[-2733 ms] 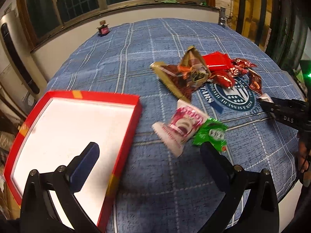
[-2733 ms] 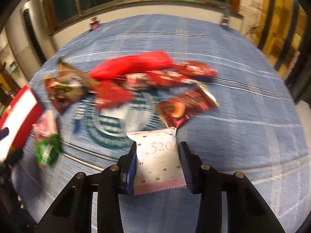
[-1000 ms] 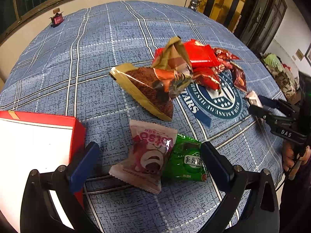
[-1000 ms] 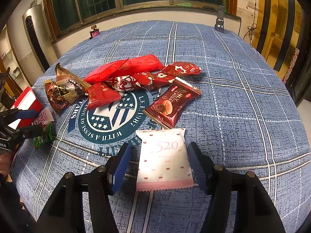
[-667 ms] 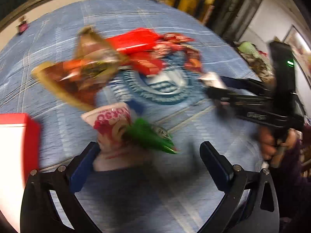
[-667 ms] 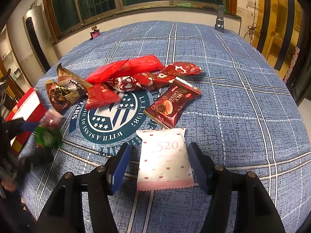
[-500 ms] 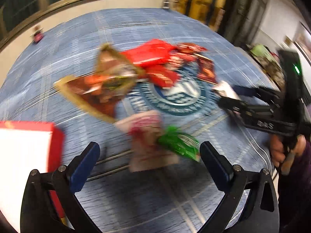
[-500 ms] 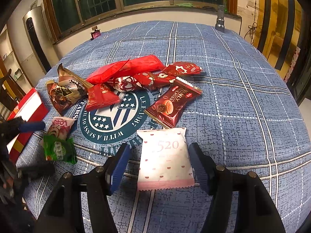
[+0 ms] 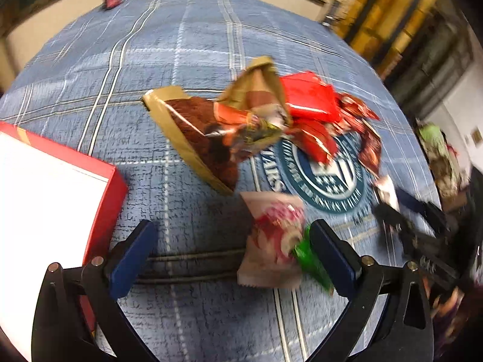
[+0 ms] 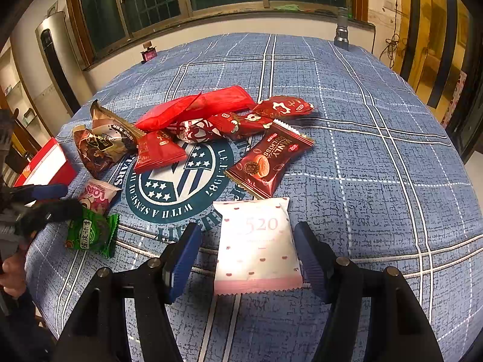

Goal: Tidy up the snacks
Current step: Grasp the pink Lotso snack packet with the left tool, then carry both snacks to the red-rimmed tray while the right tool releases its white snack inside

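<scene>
With bare blue cloth to its right, the right gripper (image 10: 247, 255) sat spread around a white packet (image 10: 256, 244), while the left gripper (image 9: 231, 249) gaped near the red box (image 9: 102, 193).

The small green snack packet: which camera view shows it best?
The right wrist view. There the small green snack packet lies flat and sharp on the blue checked tablecloth, with its label readable. In the left wrist view it is only a blurred green strip, partly hidden beside the pink snack packet.
</scene>
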`<move>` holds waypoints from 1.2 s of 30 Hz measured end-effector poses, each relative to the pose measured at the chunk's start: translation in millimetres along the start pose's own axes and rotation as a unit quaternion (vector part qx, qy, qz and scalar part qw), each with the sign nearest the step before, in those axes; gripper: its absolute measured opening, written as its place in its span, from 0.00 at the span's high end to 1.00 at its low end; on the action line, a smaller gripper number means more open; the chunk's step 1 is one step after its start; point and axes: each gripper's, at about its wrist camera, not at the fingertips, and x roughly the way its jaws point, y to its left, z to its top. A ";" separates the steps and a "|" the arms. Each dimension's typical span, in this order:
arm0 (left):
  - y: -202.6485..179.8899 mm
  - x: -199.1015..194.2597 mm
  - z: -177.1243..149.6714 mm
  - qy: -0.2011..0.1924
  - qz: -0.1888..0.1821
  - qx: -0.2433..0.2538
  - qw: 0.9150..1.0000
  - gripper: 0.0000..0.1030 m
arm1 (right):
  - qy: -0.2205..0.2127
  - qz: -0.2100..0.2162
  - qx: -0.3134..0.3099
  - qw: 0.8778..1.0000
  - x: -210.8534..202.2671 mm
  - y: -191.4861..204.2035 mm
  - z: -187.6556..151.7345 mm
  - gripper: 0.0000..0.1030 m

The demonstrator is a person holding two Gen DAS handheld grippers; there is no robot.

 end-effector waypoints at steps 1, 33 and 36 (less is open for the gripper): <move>-2.7 2.1 2.5 0.004 0.001 -0.003 1.000 0.02 | 0.000 0.000 0.000 1.000 0.1 0.1 0.0 0.35; -19.0 -39.2 -24.1 -0.052 0.024 0.066 0.996 0.66 | -0.031 0.033 -0.019 0.999 -10.0 5.7 -6.5 0.59; -9.9 -58.1 -27.1 -0.069 0.032 0.057 0.995 0.66 | -0.042 0.036 -0.026 0.998 -14.0 8.9 -7.6 0.60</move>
